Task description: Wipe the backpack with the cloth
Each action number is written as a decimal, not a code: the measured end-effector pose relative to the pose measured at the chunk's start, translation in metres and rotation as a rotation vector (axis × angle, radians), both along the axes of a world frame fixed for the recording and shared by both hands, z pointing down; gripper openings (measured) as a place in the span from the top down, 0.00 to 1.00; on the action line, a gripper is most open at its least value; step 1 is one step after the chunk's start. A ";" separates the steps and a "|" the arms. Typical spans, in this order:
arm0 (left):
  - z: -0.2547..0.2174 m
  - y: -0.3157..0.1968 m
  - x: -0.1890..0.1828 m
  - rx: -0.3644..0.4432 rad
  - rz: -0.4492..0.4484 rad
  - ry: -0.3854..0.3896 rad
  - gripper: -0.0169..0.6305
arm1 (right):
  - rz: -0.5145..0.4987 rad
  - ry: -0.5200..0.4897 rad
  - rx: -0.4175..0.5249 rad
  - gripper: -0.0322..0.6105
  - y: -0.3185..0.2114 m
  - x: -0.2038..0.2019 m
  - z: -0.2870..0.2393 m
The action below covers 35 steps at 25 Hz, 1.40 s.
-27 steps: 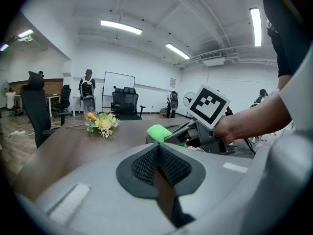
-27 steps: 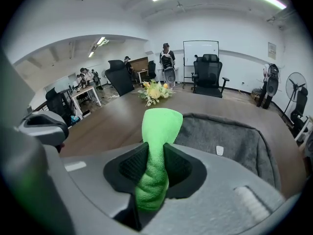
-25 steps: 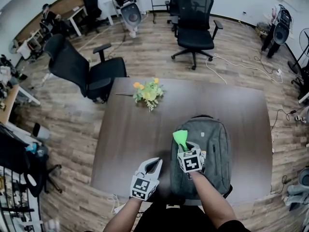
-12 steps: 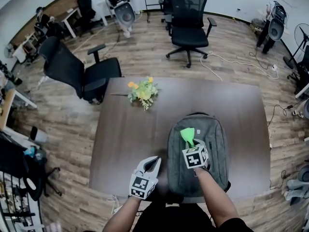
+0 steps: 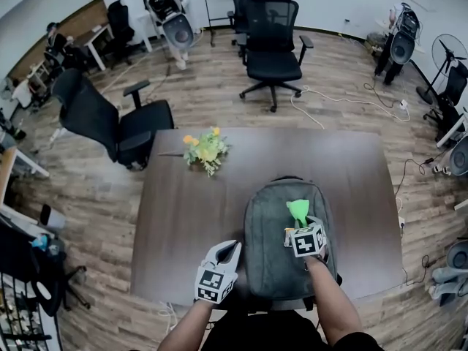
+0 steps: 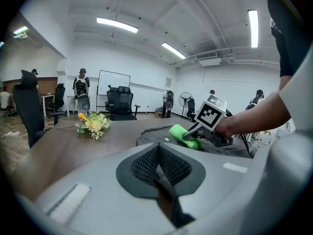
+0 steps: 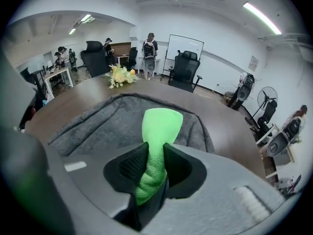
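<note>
A grey backpack [image 5: 274,247] lies flat on the dark wooden table [image 5: 183,210], near its front edge. My right gripper [image 5: 299,225] is over the backpack's right half, shut on a bright green cloth [image 5: 297,210] that sticks out ahead of the jaws and rests on the fabric. In the right gripper view the cloth [image 7: 159,131] is pinched between the jaws above the backpack [image 7: 98,124]. My left gripper [image 5: 228,251] hovers at the backpack's left side near the front edge, jaws shut with nothing between them. The left gripper view shows the cloth [image 6: 185,135] and the backpack [image 6: 156,137] to its right.
A small bunch of yellow and orange flowers [image 5: 202,149] lies on the table's far left part. Black office chairs [image 5: 110,119] [image 5: 272,39] stand beyond the table. Cables run over the floor at the right. People stand at desks far back left.
My right gripper has slid rightwards across the backpack with the green cloth in it. The left gripper has stayed in place.
</note>
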<state>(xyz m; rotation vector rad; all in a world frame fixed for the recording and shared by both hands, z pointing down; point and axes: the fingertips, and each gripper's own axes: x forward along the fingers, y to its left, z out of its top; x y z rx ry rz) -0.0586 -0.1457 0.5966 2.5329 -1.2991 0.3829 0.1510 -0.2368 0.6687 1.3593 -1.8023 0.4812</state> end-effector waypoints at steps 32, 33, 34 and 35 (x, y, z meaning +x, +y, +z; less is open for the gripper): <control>0.002 0.020 0.002 -0.029 0.003 0.007 0.94 | 0.051 -0.246 0.008 0.80 0.053 0.016 -0.055; 0.002 0.021 0.000 -0.030 0.000 0.006 0.94 | 0.026 -0.259 0.004 0.80 0.057 0.005 -0.057; 0.002 0.022 -0.002 -0.030 -0.003 0.005 0.94 | -0.001 -0.272 0.000 0.80 0.061 -0.007 -0.059; 0.002 0.023 -0.004 -0.029 -0.006 0.002 0.94 | -0.030 -0.286 -0.006 0.80 0.065 -0.019 -0.060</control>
